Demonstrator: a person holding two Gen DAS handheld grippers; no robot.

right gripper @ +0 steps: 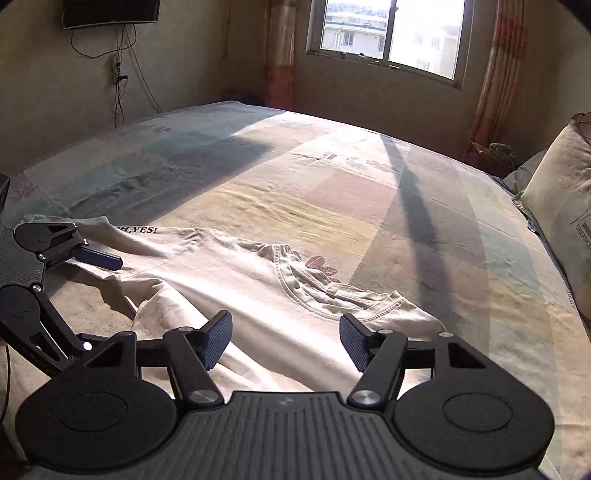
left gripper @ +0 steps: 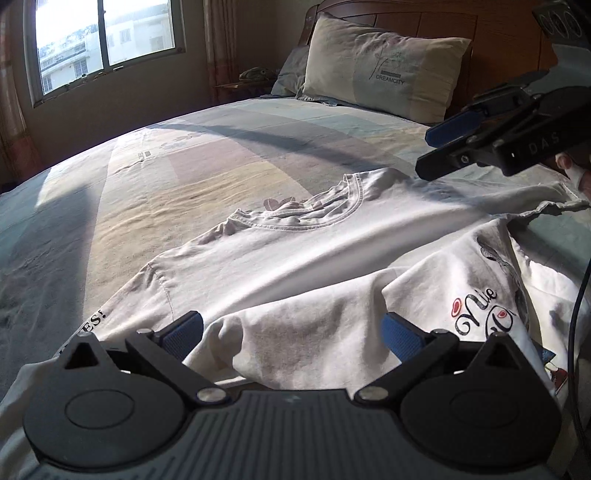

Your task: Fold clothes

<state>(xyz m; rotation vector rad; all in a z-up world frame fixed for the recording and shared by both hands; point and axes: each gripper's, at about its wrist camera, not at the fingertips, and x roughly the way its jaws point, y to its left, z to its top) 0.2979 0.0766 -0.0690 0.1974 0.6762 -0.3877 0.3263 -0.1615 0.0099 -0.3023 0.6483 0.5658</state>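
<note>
- A white T-shirt lies spread on the bed, collar toward the far side, its near part rumpled and folded over, showing a printed picture with lettering.
- The left gripper hangs over the near folds, jaws apart, holding nothing.
- The right gripper is above the shirt near the collar, jaws apart and empty.
- The bedsheet has pale coloured blocks, crossed by sunlight and shadow.
- A pillow leans on the wooden headboard; a window is in the far wall.
</note>
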